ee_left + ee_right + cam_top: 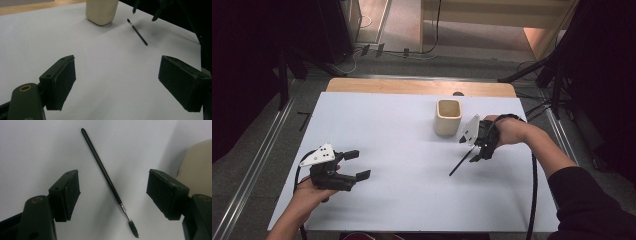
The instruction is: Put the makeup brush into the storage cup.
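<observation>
- jaws of the right gripper [113, 195] stand wide apart with nothing between the pads, straddling the brush [105, 176] from above; it lies flat on the white table sheet [37, 145], its shaft running slantwise through the gap.
- brush itself: a thin black wand with a short silvery ferrule and a small dark bristly head, like a spoolie. it looks very light and stiff, glossy enough to slip or roll on the smooth sheet.
- best hold, i'd judge, is mid-shaft, pads closing square across it; the bristle tip is soft and would give poor purchase, and lying so low it may skid away as the pads meet.
- just beside it stands the cup [447, 116], cream, matte, squarish with rounded corners, open at the top, upright and apart from the brush.
- left gripper [357, 165] sits well away at the near left, jaws also spread wide and holding nothing, above bare sheet.
</observation>
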Demonstrator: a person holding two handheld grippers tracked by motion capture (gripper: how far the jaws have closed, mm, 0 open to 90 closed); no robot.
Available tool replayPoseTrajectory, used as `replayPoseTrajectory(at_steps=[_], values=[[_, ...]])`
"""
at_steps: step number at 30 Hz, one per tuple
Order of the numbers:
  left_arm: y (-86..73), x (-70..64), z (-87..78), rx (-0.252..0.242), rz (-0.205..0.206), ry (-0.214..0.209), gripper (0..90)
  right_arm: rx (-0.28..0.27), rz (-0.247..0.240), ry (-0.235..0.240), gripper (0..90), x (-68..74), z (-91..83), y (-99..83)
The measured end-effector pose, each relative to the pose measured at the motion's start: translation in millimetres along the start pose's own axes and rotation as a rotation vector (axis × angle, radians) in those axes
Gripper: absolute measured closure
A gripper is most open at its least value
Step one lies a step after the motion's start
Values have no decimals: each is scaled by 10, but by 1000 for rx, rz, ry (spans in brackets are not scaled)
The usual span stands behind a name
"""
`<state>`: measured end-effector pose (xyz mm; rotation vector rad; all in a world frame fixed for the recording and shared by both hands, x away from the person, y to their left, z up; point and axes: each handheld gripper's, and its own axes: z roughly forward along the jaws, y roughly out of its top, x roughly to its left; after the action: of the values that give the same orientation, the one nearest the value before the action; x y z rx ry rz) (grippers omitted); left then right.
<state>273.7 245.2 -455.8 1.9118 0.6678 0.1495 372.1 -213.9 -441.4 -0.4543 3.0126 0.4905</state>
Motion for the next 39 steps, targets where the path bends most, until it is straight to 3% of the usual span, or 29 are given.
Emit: replayPoseTrajectory(at_steps=[10,20,23,34,36,39], values=[[2,-2,11,3,-1,-1,147,32,-27,33,308,-45,142,-24],[5,-13,-4,0,1,-4,147,66,-22,26,319,-70,221,-52],[5,-14,-4,1,1,-5,147,94,-2,28,407,-105,261,-69],[12,-21,5,8,9,-7,147,102,-49,57,482,-145,377,-87],[11,-21,8,7,9,-9,147,125,-37,46,505,-149,386,-90],[9,-20,10,7,8,-7,147,135,-57,53,530,-172,398,-95]])
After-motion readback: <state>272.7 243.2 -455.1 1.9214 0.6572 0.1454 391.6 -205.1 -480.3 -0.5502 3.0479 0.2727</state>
